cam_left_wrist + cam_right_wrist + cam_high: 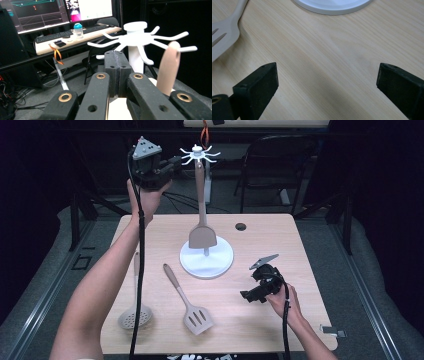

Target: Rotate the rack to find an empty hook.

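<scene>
Beside the rack top (199, 153), at its left, the left claw (176, 164) is pressed together, empty; the hanging spatula (202, 227) stands vertical just right of it.

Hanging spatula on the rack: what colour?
Taupe-beige spatula, hanging from the white rack; the high view shows it best.
</scene>
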Demonstrator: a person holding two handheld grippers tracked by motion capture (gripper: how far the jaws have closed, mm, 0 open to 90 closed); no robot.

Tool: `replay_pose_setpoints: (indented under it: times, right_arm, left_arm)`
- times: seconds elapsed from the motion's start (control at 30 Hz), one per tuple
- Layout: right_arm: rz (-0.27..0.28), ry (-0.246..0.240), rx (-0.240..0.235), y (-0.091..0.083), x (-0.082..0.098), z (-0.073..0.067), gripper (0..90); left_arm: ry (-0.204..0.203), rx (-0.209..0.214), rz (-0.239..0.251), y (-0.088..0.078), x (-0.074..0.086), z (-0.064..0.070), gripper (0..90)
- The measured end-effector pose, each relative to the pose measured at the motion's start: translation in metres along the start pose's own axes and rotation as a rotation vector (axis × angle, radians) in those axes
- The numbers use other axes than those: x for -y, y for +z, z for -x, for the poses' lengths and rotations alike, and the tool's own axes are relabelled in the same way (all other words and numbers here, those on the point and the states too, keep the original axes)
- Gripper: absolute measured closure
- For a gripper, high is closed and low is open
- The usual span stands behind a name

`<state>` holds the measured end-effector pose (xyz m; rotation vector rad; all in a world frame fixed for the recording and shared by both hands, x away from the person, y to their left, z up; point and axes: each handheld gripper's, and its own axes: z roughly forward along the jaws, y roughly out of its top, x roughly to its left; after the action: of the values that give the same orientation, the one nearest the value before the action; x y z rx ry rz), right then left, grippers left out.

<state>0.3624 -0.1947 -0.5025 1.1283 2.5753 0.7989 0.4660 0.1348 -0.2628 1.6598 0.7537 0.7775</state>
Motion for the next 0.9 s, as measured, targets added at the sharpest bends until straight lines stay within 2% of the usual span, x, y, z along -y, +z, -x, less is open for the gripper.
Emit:
replay_pose_setpoints:
  times: [0.37, 0.7, 0.83, 0.9]
  right_arm:
    - [-0.002, -0.006, 0.003, 0.001, 0.000, -0.001, 4.1]
    - [-0.017, -0.011, 0.006, 0.001, -0.001, -0.002, 4.6]
    - [-0.018, -0.013, 0.008, 0.001, -0.001, -0.002, 4.7]
    - [-0.017, -0.008, 0.008, 0.001, 0.000, -0.002, 4.8]
  left_arm:
    - [0.028, 0.050, -0.013, -0.014, 0.015, 0.009, 90.0]
    - [0.076, 0.091, 0.012, -0.021, 0.005, 0.025, 90.0]
    - [0.077, 0.105, 0.023, -0.019, 0.001, 0.028, 90.0]
    - [0.079, 0.092, 0.025, -0.017, -0.001, 0.029, 90.0]
